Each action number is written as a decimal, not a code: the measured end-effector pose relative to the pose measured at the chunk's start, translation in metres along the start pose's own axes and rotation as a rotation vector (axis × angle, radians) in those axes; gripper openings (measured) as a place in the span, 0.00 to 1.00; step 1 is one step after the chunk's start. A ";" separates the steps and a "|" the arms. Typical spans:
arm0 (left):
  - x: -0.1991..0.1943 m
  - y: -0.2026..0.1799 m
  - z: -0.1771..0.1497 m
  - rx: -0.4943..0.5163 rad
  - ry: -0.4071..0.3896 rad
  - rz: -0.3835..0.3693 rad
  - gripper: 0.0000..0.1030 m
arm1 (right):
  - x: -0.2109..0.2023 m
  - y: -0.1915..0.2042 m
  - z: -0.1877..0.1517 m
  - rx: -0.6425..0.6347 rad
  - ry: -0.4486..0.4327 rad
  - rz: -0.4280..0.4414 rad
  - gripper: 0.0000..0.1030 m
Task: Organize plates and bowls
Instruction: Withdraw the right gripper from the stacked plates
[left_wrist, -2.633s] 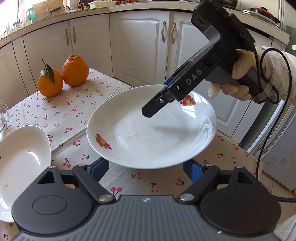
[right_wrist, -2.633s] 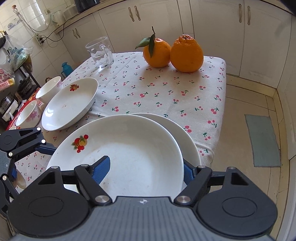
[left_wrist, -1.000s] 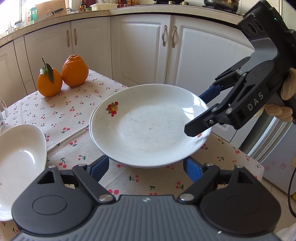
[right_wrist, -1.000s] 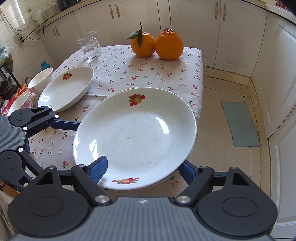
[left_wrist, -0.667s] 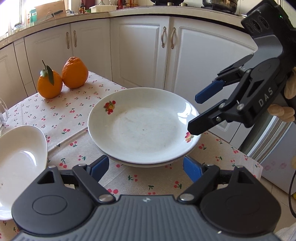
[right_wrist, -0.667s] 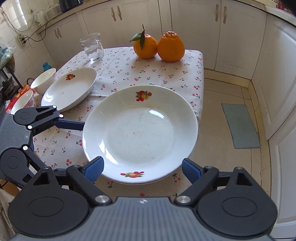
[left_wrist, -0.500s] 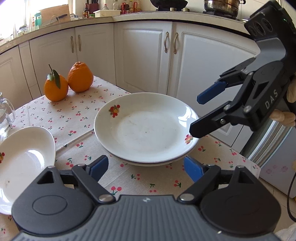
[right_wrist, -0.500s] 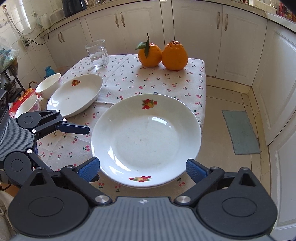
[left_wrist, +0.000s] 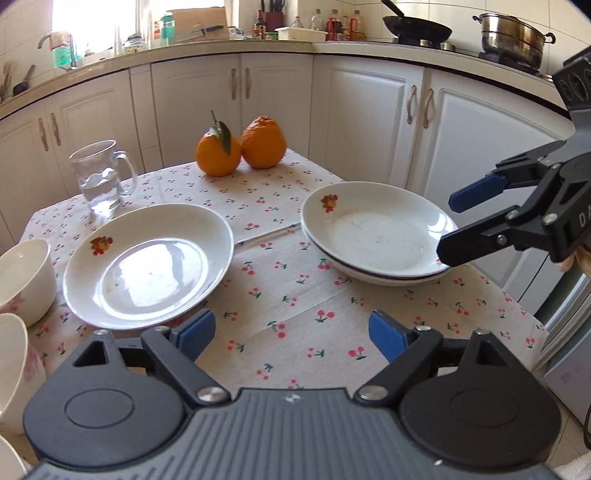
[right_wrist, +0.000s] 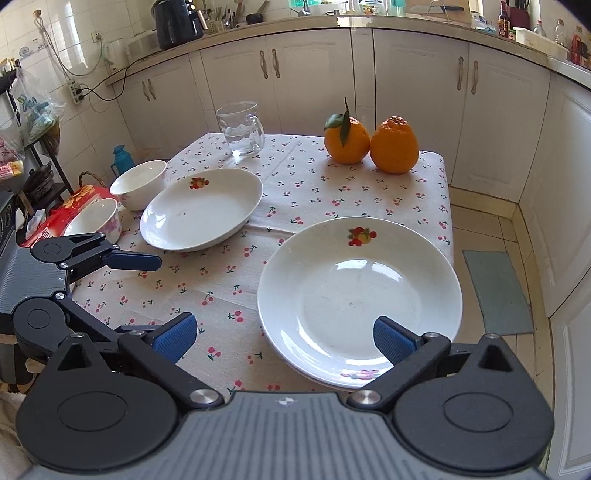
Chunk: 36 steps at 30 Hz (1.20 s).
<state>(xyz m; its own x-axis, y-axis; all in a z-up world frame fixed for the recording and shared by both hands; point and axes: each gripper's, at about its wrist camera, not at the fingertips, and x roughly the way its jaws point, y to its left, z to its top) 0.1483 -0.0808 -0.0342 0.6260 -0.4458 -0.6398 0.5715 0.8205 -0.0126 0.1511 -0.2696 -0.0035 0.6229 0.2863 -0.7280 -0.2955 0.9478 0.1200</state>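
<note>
In the left wrist view, the left gripper (left_wrist: 291, 330) hangs over bare cloth near the front of the surface (left_wrist: 280, 266), its jaws apart with nothing between them. They have opened slightly over the last second. To its left lies a single plate (left_wrist: 147, 264), whose near rim just overlaps the left blue pad in the picture; whether they touch cannot be told. To the right, two plates sit nested as a stack (left_wrist: 376, 236), close to the surface's right edge. The stack lies flat, hollow side up, its fruit print turned toward the oranges (left_wrist: 242, 147) at the far edge. The right gripper (left_wrist: 448, 225) reaches in from the right with its jaws spread, the lower finger crossing the stack's right rim. A mug (left_wrist: 101, 177) stands at the far left, and a bowl (left_wrist: 24, 277) sits at the left edge. Open cloth runs between plate and stack.

In the right wrist view, the right gripper (right_wrist: 282, 336) has its jaws wide apart, gripping nothing. One blue pad overlaps the stack's (right_wrist: 354, 295) near rim; the other hangs over bare cloth. The stack sits at the surface's right front corner, slightly past the edge, above the floor (right_wrist: 495, 236). The left gripper (right_wrist: 147, 291) stands open at the left. The plate (right_wrist: 201, 210) lies further back, with two bowls (right_wrist: 138, 184) beside it at the left edge.
</note>
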 end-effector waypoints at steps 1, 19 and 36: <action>-0.001 0.003 -0.002 -0.009 0.002 0.013 0.88 | 0.001 0.005 0.001 -0.013 0.004 0.000 1.00; 0.017 0.049 -0.029 -0.149 0.036 0.199 0.89 | 0.028 0.068 0.014 -0.216 0.062 0.016 1.00; 0.048 0.069 -0.021 -0.176 0.060 0.226 1.00 | 0.089 0.055 0.058 -0.256 0.128 0.108 1.00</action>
<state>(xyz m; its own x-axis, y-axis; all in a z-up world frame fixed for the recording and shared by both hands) 0.2060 -0.0381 -0.0820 0.6912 -0.2270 -0.6861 0.3169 0.9484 0.0055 0.2325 -0.1841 -0.0229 0.4867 0.3477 -0.8014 -0.5377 0.8423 0.0389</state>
